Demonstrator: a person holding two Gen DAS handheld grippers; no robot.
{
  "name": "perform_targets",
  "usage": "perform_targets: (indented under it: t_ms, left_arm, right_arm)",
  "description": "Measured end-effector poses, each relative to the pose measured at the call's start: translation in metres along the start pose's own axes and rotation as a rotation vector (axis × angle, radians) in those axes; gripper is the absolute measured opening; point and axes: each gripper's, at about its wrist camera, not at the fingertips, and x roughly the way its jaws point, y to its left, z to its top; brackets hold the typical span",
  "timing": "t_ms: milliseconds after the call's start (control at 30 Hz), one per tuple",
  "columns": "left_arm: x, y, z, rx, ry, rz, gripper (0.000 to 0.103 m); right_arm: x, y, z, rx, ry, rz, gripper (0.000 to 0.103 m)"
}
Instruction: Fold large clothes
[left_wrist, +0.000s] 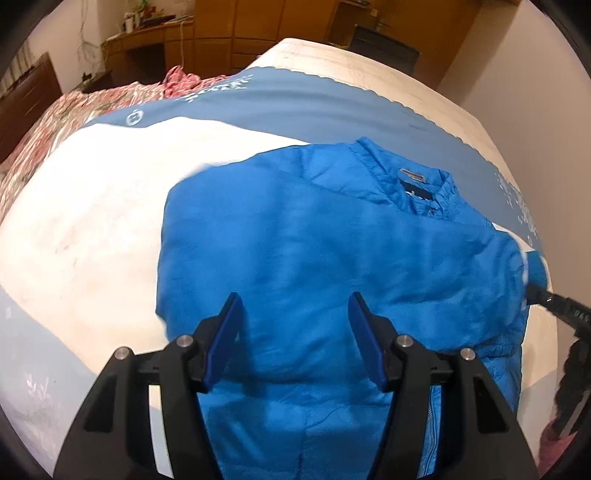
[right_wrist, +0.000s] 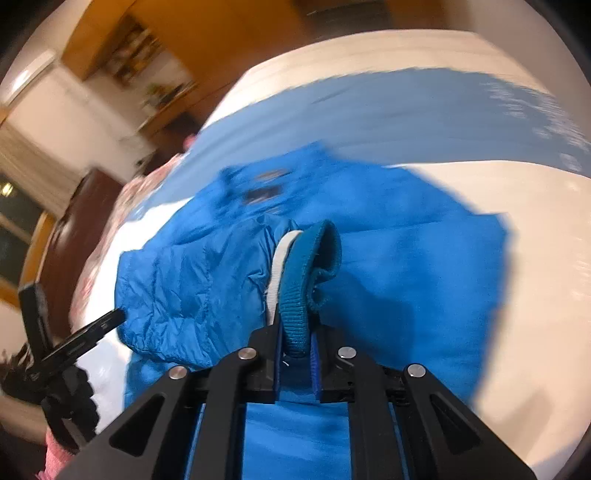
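A bright blue padded jacket (left_wrist: 314, 236) lies spread on the bed, collar (left_wrist: 413, 184) at the far right. My left gripper (left_wrist: 294, 299) hovers open over the jacket's body, with only fabric below its blue pads. In the right wrist view my right gripper (right_wrist: 297, 332) is shut on the sleeve's ribbed blue cuff (right_wrist: 314, 258), which loops up out of the jaws with a white strip beside it. The crumpled sleeve (right_wrist: 192, 288) trails to the left, over the jacket (right_wrist: 406, 280). One black finger (left_wrist: 554, 301) of the right gripper shows at the jacket's right edge.
The white bed cover (left_wrist: 103, 206) carries a blue band with white print (left_wrist: 295, 107). A red floral quilt (left_wrist: 51, 125) lies at the far left by a dark headboard (left_wrist: 26, 99). A wooden desk (left_wrist: 155, 40) and cupboards stand behind. A pink sleeve (right_wrist: 55, 458) shows low left.
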Motion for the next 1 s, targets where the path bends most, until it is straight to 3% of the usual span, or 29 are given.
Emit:
perform_targets:
  t_ms: [233,500,600,633,733,800,900,1000]
  left_arm:
    - [0.026,-0.006,0.001,0.012,0.042,-0.001,0.057]
    - [0.062,-0.013,-0.013,0.100,0.060,0.059,0.058]
    - [0.062,-0.013,-0.011,0.100,0.063,0.056,0.058]
    - [0.059,-0.012,-0.009,0.092,0.066,0.045,0.058]
    - [0.042,-0.010,-0.002,0.079,0.045,0.009,0.061]
    - [0.034,-0.014,0.005,0.083,0.021,0.005,0.063]
    - [0.035,-0.026,0.018,0.101,0.019,0.011,0.064]
    - [0.051,-0.039,0.029,0.126,0.039,0.030,0.064]
  right_arm:
    - [-0.015,-0.066,-0.010,0.139,-0.011,-0.032,0.012]
    - [0.024,-0.085,-0.033,0.194,0.057,-0.058,0.013]
    - [0.019,-0.078,-0.031,0.172,0.062,-0.092,0.014]
    - [0.014,-0.076,-0.029,0.167,0.050,-0.106,0.019]
    - [-0.014,-0.058,-0.023,0.119,-0.045,-0.187,0.025]
    - [-0.027,-0.042,-0.013,0.080,-0.089,-0.168,0.025]
    - [-0.017,-0.018,0.005,0.023,-0.080,-0.130,0.025]
    - [0.010,-0.008,0.017,-0.010,-0.047,-0.156,0.025]
